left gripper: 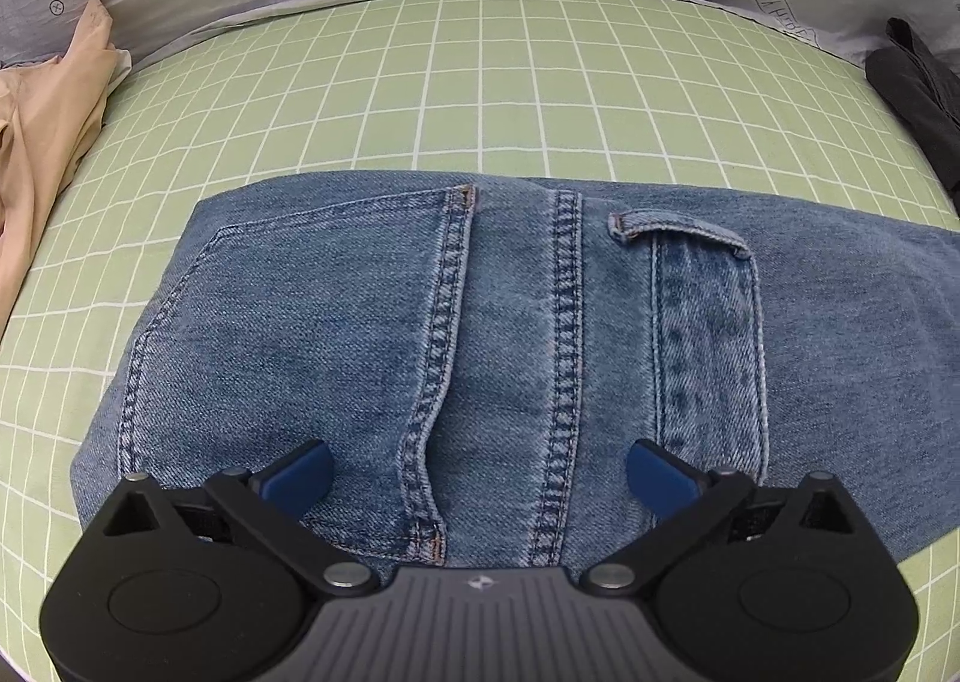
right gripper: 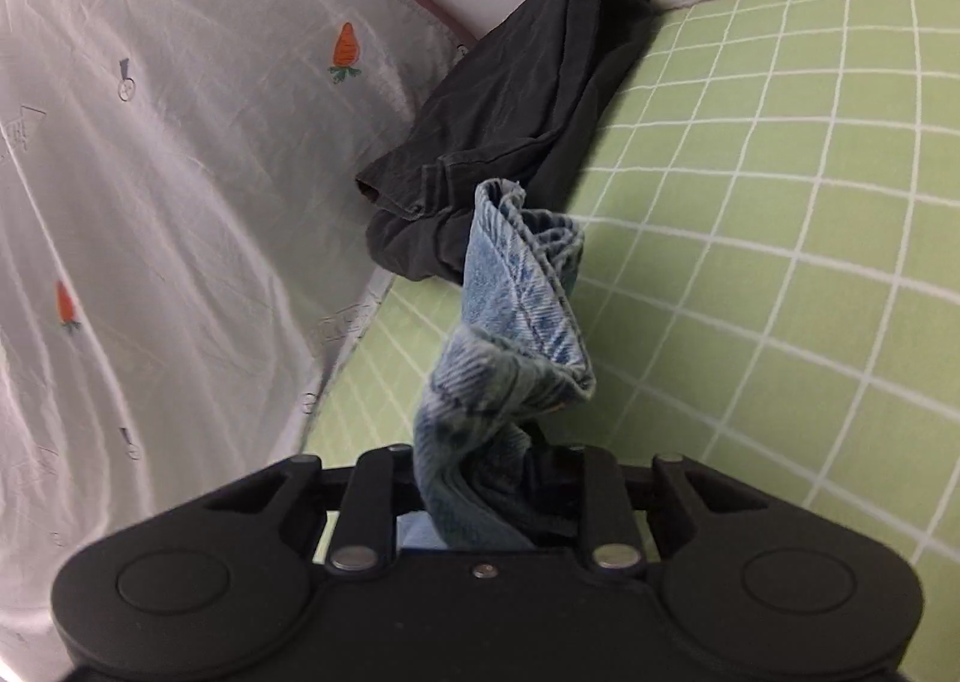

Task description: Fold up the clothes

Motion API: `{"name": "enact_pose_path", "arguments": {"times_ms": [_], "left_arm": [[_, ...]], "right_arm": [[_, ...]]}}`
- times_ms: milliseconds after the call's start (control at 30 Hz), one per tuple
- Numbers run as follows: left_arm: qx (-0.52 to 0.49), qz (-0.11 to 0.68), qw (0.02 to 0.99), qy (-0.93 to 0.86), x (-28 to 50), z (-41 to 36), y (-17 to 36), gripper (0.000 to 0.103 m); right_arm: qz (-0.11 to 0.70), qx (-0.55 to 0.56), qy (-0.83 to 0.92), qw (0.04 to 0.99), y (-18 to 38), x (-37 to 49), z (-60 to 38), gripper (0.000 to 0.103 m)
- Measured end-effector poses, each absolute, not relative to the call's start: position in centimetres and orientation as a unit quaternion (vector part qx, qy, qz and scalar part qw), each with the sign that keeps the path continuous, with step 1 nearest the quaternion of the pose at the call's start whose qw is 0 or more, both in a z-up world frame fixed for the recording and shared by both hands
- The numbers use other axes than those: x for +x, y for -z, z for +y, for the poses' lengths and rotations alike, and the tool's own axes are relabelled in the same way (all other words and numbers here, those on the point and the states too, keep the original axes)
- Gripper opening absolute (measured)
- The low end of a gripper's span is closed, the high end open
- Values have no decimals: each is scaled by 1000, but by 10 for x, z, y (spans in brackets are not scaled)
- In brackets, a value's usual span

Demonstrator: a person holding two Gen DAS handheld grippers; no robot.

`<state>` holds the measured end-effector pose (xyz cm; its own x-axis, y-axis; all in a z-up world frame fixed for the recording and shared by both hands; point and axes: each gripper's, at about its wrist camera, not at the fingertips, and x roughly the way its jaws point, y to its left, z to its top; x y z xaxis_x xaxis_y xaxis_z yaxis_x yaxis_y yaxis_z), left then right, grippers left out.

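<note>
Blue denim jeans (left gripper: pixel 510 334) flat on green grid sheet, back pocket up; bunched end (right gripper: pixel 516 322) lifted

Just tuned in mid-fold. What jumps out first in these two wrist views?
The blue jeans fill the left wrist view, spread back-pocket side up on the green checked sheet, with the left gripper open above them. In the right wrist view, the right gripper is clamped on a bunched, twisted fold of denim. A dark garment lies crumpled beyond it against the wall.
</note>
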<state>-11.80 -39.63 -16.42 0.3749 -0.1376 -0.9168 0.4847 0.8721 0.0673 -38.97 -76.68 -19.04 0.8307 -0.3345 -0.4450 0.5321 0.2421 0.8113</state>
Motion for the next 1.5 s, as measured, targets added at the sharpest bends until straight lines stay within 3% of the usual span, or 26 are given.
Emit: {"name": "enact_pose_path", "arguments": {"times_ms": [400, 667, 933, 1133, 1200, 1500], "left_arm": [[134, 498, 836, 188, -112, -315, 133, 103], [134, 505, 828, 206, -115, -262, 131, 103], [150, 496, 822, 235, -103, -217, 134, 103], [158, 497, 817, 244, -90, -190, 139, 103], [159, 497, 817, 245, -86, -182, 139, 103], [150, 495, 816, 257, -74, -173, 139, 103]], "right_arm": [[104, 589, 86, 797, 151, -309, -634, 23], [144, 536, 27, 832, 123, -257, -539, 23], [235, 463, 60, 852, 138, -213, -453, 26], [315, 434, 82, 840, 174, -186, -403, 41], [318, 417, 83, 848, 170, -181, -394, 53], [315, 389, 78, 862, 153, -179, -376, 71]]}}
